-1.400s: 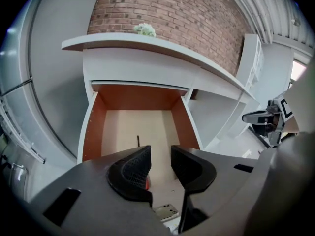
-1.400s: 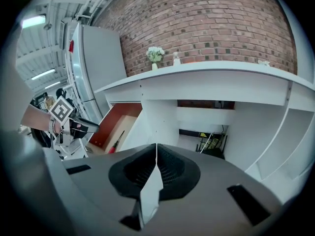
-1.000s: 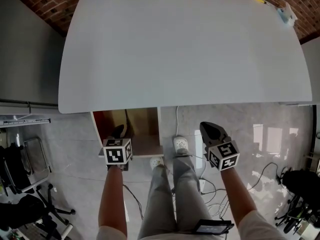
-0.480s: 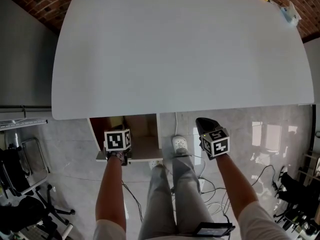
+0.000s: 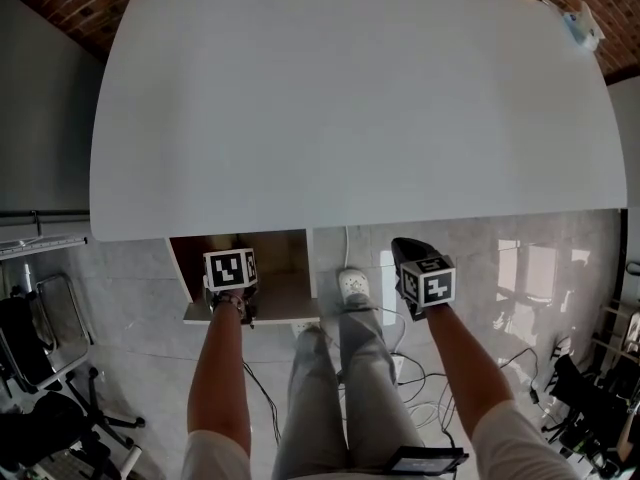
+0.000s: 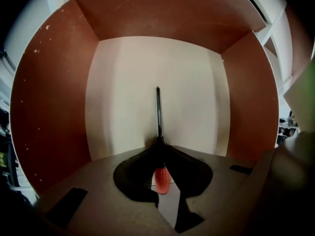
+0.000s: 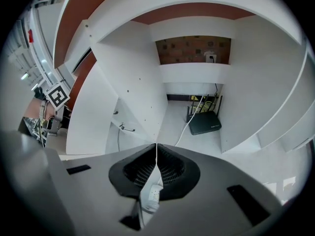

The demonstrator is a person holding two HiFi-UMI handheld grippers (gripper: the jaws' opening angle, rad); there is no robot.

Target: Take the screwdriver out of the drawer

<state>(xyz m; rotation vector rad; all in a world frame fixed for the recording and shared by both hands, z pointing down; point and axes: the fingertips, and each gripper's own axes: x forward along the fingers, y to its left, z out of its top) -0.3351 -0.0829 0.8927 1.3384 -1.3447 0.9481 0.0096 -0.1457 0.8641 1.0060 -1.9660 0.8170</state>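
Observation:
The screwdriver (image 6: 159, 117), with a red handle and a thin black shaft, lies on the pale bottom of the open drawer (image 6: 49, 107) with its tip pointing away from me. My left gripper (image 6: 160, 142) reaches down into the drawer. Its jaws have just been closing and now pinch the screwdriver where the shaft meets the handle, whose red end shows between them. In the head view only its marker cube (image 5: 230, 268) shows over the drawer (image 5: 250, 318). My right gripper (image 7: 156, 145) hangs shut and empty to the right of the drawer, over the floor (image 5: 412, 253).
The wide white tabletop (image 5: 350, 98) overhangs the drawer's back. The person's legs and a shoe (image 5: 352, 286) stand between the two grippers. A power strip (image 7: 153, 193), a white cable and a black router (image 7: 204, 123) lie on the floor under the table. Chairs and cables crowd the floor at both sides.
Both grippers have sunk and slid toward the table edge. The left one has gone deeper into the drawer, its cube now above the drawer's floor.

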